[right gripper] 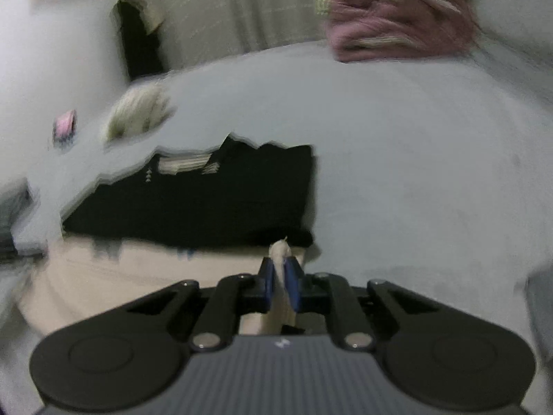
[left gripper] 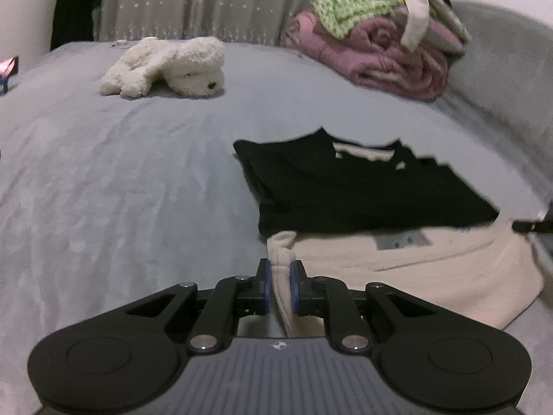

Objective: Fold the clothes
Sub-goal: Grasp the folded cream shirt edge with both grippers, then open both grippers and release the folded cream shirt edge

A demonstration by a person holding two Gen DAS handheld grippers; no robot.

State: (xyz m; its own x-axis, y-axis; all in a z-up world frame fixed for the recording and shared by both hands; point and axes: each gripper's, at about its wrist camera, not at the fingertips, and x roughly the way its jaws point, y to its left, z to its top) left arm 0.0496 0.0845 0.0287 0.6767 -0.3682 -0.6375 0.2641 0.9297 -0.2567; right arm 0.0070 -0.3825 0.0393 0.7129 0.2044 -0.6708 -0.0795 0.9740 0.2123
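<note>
1. Left gripper (left gripper: 280, 278) is clamped on a bunched edge of the cream garment (left gripper: 432, 276), the fabric pinched between its blue pads (left gripper: 265, 285) and trailing back under the tool.
2. That cream garment lies spread on the grey bed cover (left gripper: 138, 190), running off to the right in the left wrist view, with a small grey label patch (left gripper: 402, 241) showing near its far edge.
3. A folded black shirt (left gripper: 363, 186) lies on the far part of the cream garment, overlapping its far edge; a pale neck label (left gripper: 363, 152) is visible at its collar.
4. Over on the right wrist view, heavily blurred: the right gripper (right gripper: 280, 278) is also closed on a tuft of cream fabric (right gripper: 280, 252), which pokes up between its blue pads (right gripper: 293, 283).
5. From that side the black shirt (right gripper: 207, 200) lies just beyond the fingertips, the cream cloth spreading out to the left.
6. Farther back on the bed, a white plush dog (left gripper: 166, 67) lies on its side.
7. At the far right, a rolled pink blanket (left gripper: 380, 58) carries a heap of green-patterned clothing (left gripper: 352, 10) and pale clothing on top.
8. A patterned curtain (left gripper: 193, 0) hangs behind the bed.
</note>
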